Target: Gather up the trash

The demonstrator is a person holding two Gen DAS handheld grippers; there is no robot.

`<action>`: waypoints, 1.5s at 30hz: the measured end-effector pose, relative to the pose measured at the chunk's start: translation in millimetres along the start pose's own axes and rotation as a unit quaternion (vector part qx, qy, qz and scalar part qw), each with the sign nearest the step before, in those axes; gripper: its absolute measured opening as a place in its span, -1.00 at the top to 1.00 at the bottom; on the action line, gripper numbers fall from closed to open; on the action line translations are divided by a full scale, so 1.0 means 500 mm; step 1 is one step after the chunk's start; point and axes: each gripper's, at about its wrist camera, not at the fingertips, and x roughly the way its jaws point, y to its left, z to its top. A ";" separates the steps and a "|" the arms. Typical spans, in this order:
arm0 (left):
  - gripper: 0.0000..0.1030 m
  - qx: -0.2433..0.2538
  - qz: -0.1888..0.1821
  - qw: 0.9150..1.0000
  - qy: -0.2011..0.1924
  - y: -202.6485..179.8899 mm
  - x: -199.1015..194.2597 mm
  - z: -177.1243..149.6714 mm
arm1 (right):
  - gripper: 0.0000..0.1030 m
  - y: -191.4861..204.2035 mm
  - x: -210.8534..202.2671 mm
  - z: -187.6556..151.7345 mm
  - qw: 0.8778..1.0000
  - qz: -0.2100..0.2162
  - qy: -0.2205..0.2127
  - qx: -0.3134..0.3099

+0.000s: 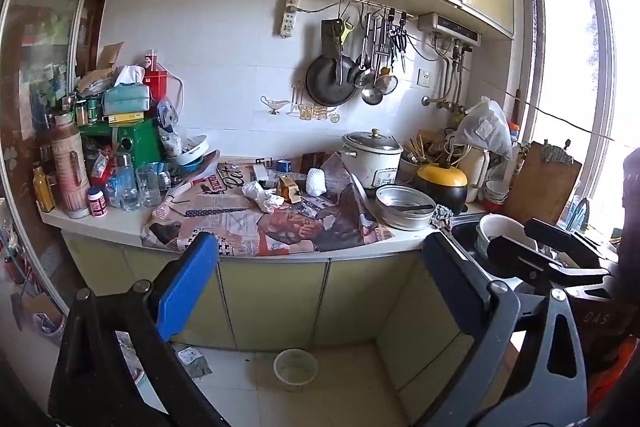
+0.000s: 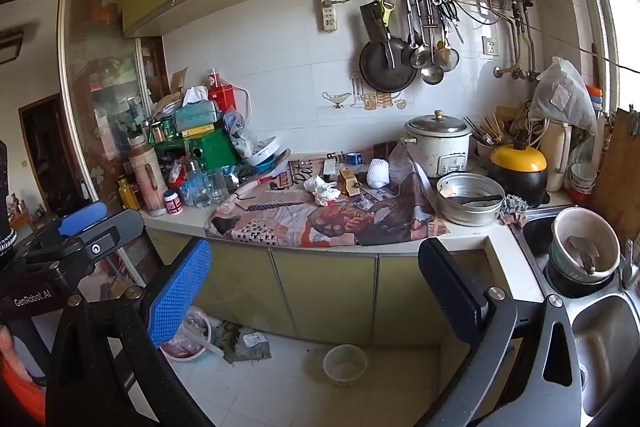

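Observation:
A crumpled white paper wad (image 1: pixel 262 195) (image 2: pixel 325 190) lies on the newspaper-covered counter (image 1: pixel 256 223) (image 2: pixel 304 223). Beside it lie a white foam net sleeve (image 1: pixel 316 182) (image 2: pixel 378 172) and a small brown package (image 1: pixel 290 189) (image 2: pixel 349 183). My left gripper (image 1: pixel 320 251) is open and empty, held in front of the counter edge, well short of the trash. My right gripper (image 2: pixel 316 259) is open and empty too, at about the same distance. The left gripper also shows at the left of the right wrist view (image 2: pixel 82 227).
Bottles, glasses and boxes crowd the counter's left end (image 1: pixel 100 155). A rice cooker (image 2: pixel 438 143), a metal basin (image 2: pixel 470 199) and a yellow-lidded pot (image 2: pixel 518 167) stand at the right. A sink with bowls (image 2: pixel 580 259) is far right. A cup (image 2: pixel 345 363) and scraps (image 2: pixel 240 345) lie on the floor.

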 end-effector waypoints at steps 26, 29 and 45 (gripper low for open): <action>-0.99 -0.009 -0.012 1.000 0.004 0.014 0.022 -0.010 | -1.00 0.004 0.003 0.011 1.000 0.002 -0.005 0.001; -0.99 -0.010 -0.013 1.000 0.004 0.014 0.022 -0.008 | -1.00 0.004 0.002 0.009 1.000 0.003 -0.005 0.002; -0.99 -0.014 -0.017 1.000 0.007 0.009 0.030 -0.004 | -1.00 0.004 0.001 0.010 1.000 0.002 -0.006 0.002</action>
